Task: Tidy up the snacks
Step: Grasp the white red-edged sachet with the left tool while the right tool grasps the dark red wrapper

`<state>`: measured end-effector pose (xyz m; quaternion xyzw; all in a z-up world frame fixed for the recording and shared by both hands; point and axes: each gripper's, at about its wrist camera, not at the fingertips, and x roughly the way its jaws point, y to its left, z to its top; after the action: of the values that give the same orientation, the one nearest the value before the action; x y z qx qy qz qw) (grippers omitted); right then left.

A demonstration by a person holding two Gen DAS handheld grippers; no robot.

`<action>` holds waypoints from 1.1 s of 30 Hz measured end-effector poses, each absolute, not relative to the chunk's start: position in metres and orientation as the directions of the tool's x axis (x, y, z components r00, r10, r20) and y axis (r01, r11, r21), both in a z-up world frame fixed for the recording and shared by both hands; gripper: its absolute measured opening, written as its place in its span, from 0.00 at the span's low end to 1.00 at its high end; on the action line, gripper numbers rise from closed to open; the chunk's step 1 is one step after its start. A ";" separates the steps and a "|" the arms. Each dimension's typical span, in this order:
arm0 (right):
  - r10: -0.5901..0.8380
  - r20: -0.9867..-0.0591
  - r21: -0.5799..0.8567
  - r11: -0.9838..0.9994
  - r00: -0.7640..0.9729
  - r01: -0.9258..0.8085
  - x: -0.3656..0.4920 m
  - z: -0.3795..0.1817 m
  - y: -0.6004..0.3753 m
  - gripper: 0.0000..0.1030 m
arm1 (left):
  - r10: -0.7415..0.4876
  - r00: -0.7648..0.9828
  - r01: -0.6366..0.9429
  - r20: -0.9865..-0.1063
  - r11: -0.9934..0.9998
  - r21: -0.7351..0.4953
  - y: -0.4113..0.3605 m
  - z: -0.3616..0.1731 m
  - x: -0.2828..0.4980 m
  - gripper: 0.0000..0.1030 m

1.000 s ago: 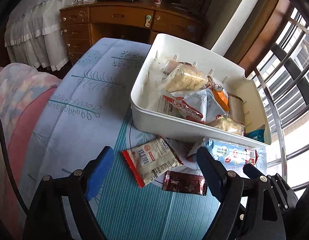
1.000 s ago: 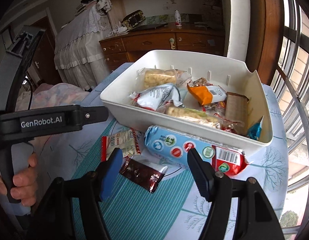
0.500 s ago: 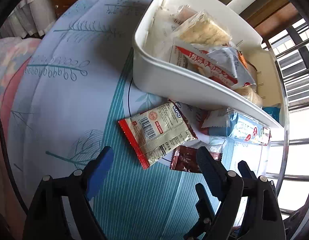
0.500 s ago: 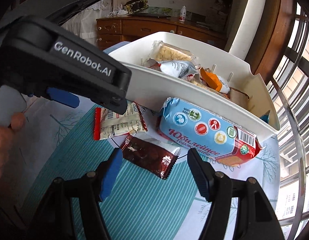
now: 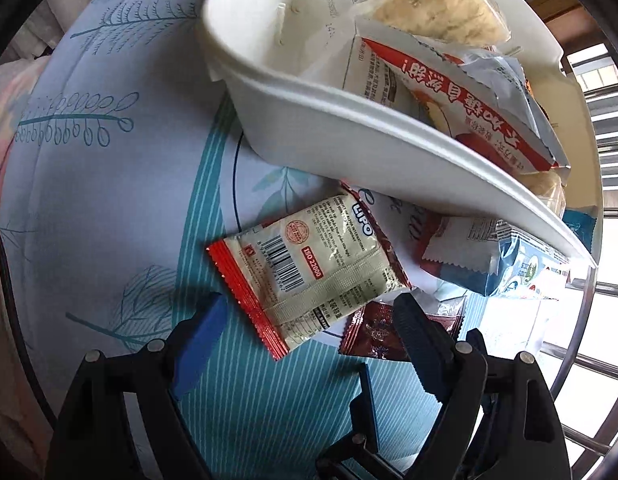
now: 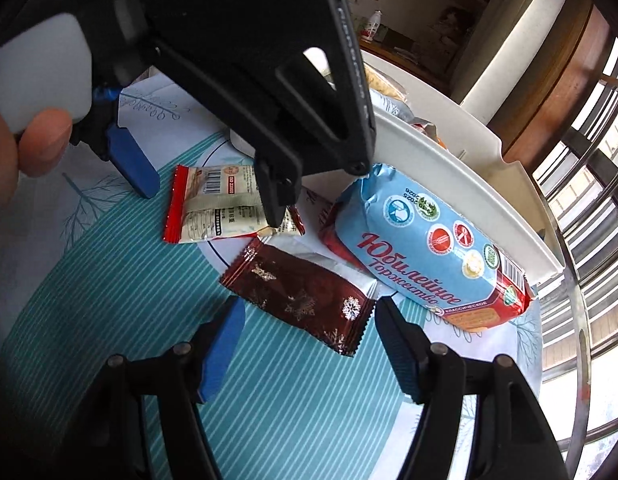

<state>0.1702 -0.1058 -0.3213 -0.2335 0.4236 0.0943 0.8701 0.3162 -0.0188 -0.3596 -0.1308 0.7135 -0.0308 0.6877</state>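
- Left wrist view: left gripper (image 5: 309, 316) pointed steeply down at the tablecloth (image 5: 109, 184), its jaws spread wide with nothing clamped between them
- Cream sachet (image 5: 309, 272) with a red edge and a barcode lay flat on the cloth between the two fingers, touched by neither as far as the view showed
- Dark brown wrapper (image 5: 373, 336) lay just beside the sachet, partly hidden behind the right-hand finger (image 5: 421, 344)
- White bin (image 5: 349, 136) stood beyond the sachet, packed with snack bags, among them a red-and-white packet (image 5: 469, 112) and a clear bag of pale crackers (image 5: 429, 12)
- Blue biscuit pack (image 5: 509, 272) lay on the cloth tucked under the bin's rim

- Right wrist view: right gripper (image 6: 309, 332) hung released above the cloth, jaws apart and gripping nothing
- Dark brown wrapper (image 6: 301, 296) with snowflakes lay slantwise just ahead of the fingertips, its near end between them, whether touched I could not tell
- Blue biscuit pack (image 6: 429, 248) rested just beside it against the white bin (image 6: 469, 184)
- Left gripper (image 6: 205, 192) filled the upper left, its black finger (image 6: 277, 200) over the cream sachet (image 6: 217, 212) and its blue pad (image 6: 133, 164) off the sachet's far side
- Fingertip of a hand (image 6: 45, 140) showed at the left edge on the white handle (image 6: 41, 68)
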 end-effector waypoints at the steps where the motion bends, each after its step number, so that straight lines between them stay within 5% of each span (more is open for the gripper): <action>1: -0.031 -0.775 -0.328 0.873 0.632 -0.360 0.168 -0.321 -0.104 0.69 | -0.226 -0.025 -0.134 -0.974 0.966 -0.221 -0.022 -0.361 0.319 0.81; 21: 0.083 -0.802 -0.183 0.909 0.592 -0.375 0.196 -0.325 -0.114 0.73 | -0.160 -0.058 -0.141 -0.985 0.979 -0.151 -0.049 -0.367 0.353 0.88; 33: 0.111 -0.807 -0.142 0.917 0.580 -0.373 0.216 -0.326 -0.131 0.53 | -0.127 -0.042 -0.165 -0.991 0.979 -0.118 -0.058 -0.362 0.358 0.73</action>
<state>0.2164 -0.1309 -0.3265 -0.1499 0.4369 0.1383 0.8761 0.3582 -0.0582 -0.3619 -0.1010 0.7215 0.0140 0.6849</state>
